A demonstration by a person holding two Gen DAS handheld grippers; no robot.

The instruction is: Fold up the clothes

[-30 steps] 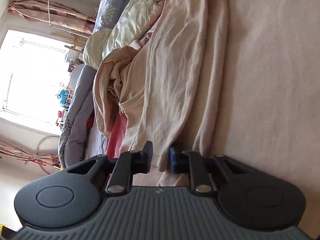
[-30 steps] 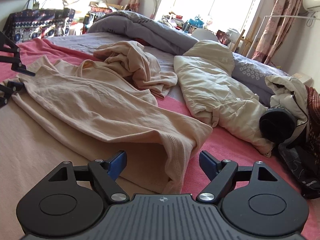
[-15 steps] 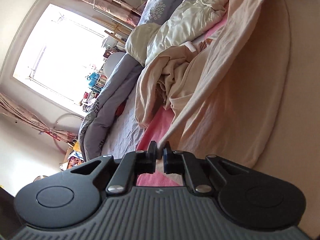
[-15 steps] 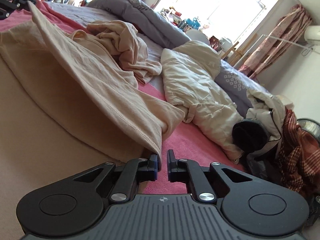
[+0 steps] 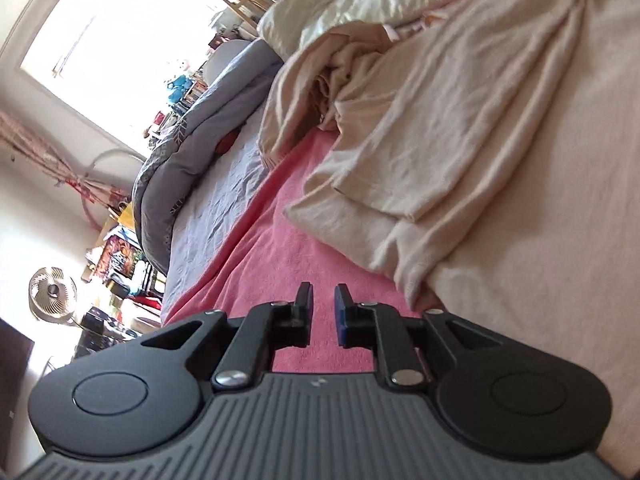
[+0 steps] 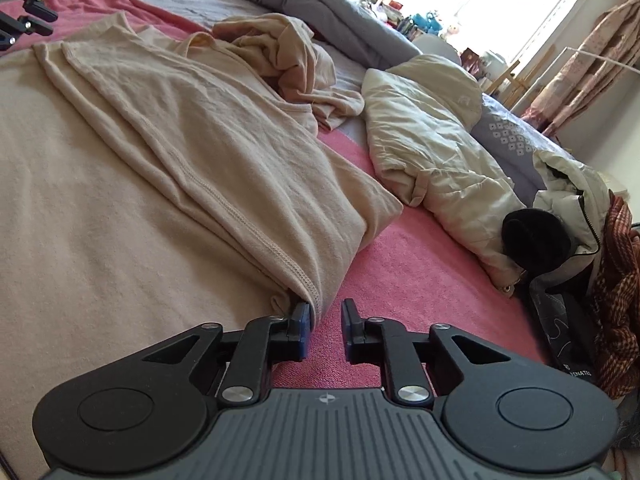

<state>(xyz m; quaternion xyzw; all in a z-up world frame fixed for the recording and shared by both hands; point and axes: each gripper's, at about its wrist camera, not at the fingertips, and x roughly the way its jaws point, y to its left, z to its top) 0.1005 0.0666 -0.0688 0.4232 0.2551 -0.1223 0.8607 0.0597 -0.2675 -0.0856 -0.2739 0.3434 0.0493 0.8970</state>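
A beige T-shirt lies on the bed, one side folded over on itself; in the left wrist view the beige T-shirt stretches up and to the right. My right gripper sits at the shirt's near hem corner. Its jaws are opening, the hem rests against the left fingertip, and only pink blanket shows in the gap. My left gripper hovers over the pink blanket, a little short of the shirt's sleeve end. Its jaws are opening with nothing between them. The left gripper also shows at the far shirt end.
A crumpled beige garment, a cream quilted jacket and a grey duvet lie beyond the shirt. A white jacket with a black lining and plaid cloth sit at the right. A beige sheet covers the near left.
Both grippers were shut on the shirt's edge and held it raised. They have let go; the folded side now lies flat. The left gripper rolled and backed off over the pink blanket.
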